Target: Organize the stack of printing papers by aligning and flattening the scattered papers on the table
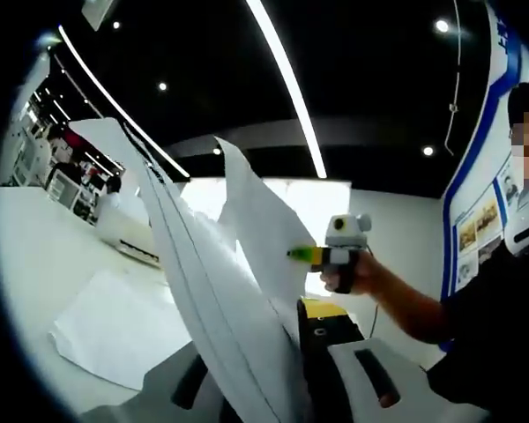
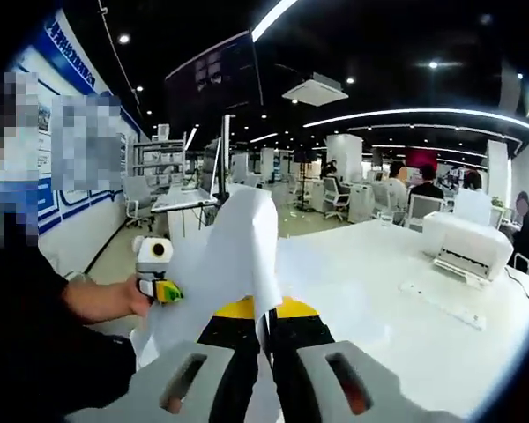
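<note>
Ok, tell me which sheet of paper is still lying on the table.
The lone flat sheet at lower left of the left gripper view lies on the white table; the other papers are held upright in both tongs.

Both cameras sit close behind raised sheets of paper (image 1: 220,300), tilted up toward the ceiling. The left gripper view faces the person at right; the right gripper view faces them at left. Both share the white worktop (image 2: 379,264).

white papers (image 1: 220,300), white table (image 2: 406,282), white printer (image 2: 467,247), blue-and-white wall (image 1: 498,150)
</note>
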A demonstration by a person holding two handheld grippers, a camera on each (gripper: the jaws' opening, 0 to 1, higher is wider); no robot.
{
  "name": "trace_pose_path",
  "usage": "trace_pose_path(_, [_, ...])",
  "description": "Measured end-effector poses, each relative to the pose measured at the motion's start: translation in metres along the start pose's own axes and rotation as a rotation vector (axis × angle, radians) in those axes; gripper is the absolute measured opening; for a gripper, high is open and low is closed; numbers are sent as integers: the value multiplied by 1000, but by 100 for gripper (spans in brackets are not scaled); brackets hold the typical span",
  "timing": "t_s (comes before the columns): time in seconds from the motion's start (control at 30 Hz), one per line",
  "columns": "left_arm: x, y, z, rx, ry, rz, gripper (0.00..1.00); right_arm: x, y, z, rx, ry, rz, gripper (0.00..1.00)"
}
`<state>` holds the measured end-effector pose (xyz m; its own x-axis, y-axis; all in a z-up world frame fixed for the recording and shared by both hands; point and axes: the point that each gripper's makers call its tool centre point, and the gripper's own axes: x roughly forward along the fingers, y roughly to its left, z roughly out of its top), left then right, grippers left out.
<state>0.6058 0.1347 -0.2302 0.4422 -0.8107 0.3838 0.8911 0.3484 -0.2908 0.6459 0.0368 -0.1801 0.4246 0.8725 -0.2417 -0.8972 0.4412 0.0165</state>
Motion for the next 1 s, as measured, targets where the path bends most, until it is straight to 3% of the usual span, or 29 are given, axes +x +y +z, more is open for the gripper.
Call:
trace_pose_path(0.33, [-1, 3, 2, -8, 0, 5, 18, 16, 16, -8, -30, 17, 47, 0])
trace_pose_path(0.77, [-1, 0, 6, -59, -12, -14, 22, -16, 11, -3, -100, 3, 70, 0])
trace_pose_path(1.0, [0, -1, 3, -66, -4, -14, 23, 0, 32, -1, -15, -16, 133, 0])
